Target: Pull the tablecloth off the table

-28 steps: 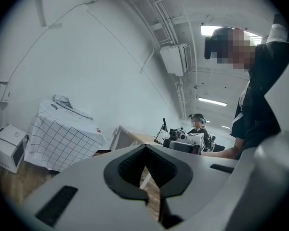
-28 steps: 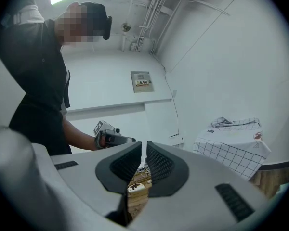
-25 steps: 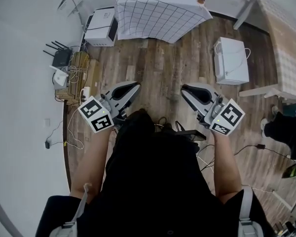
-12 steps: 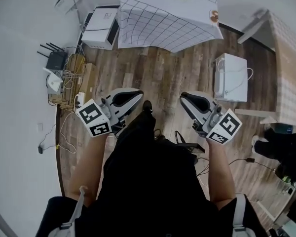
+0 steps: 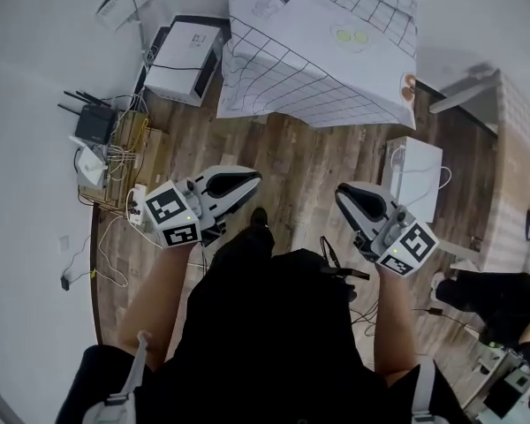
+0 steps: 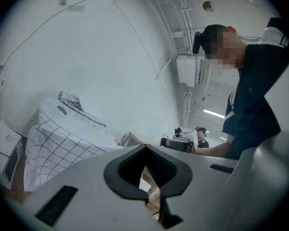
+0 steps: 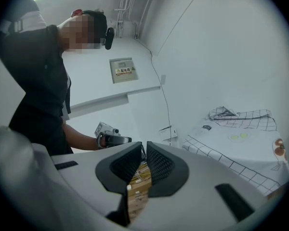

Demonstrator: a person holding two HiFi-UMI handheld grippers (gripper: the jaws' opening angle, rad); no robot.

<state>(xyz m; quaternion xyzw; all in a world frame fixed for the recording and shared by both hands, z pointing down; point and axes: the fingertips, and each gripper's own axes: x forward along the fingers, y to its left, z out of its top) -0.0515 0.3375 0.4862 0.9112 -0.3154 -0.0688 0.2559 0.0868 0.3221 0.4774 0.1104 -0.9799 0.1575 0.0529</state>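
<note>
The tablecloth [image 5: 318, 69], white with a dark grid, lies over the table in the upper middle of the head view. Its near hem hangs down towards the wooden floor [image 5: 291, 157]. The task does not look started, since the cloth covers the whole top.

Both grippers sit in the lower middle of that view and point up the frame towards the cloth. The left gripper [image 5: 252, 180] has its jaws pressed together with nothing between them, and only floor shows through the gap behind the pads. The right gripper [image 5: 344, 194] is likewise closed and empty.

The cloth is well apart from both, straight ahead up the frame. Its long axis runs across the frame, dropping slightly to the right, so the near hem faces the two grippers broadside. The hem's left corner stands above the left gripper and its right part above the right gripper, so neither looks clearly nearer. A white box [image 5: 415, 179] lies on the floor just right of the right gripper's path.

In the left gripper view the cloth [image 6: 62, 138] appears left of the jaws, and in the right gripper view [image 7: 236, 143] it appears right of them.
</note>
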